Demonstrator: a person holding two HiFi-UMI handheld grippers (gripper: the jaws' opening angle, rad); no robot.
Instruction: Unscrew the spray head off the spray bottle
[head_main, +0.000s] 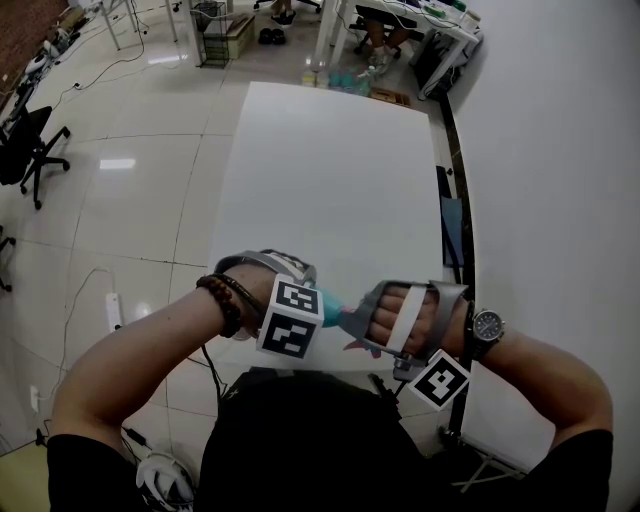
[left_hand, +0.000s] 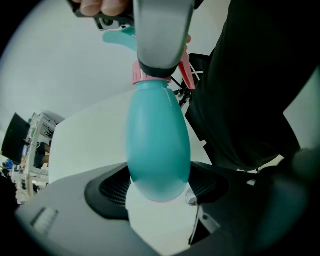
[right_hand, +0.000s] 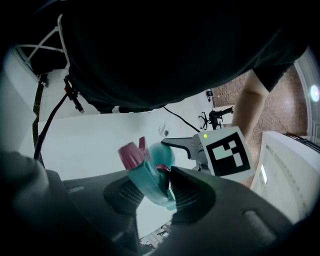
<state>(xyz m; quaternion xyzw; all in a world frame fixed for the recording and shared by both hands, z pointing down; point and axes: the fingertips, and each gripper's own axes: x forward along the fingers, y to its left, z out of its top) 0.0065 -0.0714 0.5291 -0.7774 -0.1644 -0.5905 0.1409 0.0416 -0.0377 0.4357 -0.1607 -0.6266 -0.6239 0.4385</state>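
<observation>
Left gripper view showed the teal spray bottle (left_hand: 158, 150) clamped by its rounded body between the pads of the left gripper (left_hand: 158, 189). The right gripper (right_hand: 154, 192) pinched the spray head (right_hand: 145, 175) below its pink nozzle (right_hand: 130, 155). Both were held over the near end of the white table (head_main: 330, 170).
</observation>
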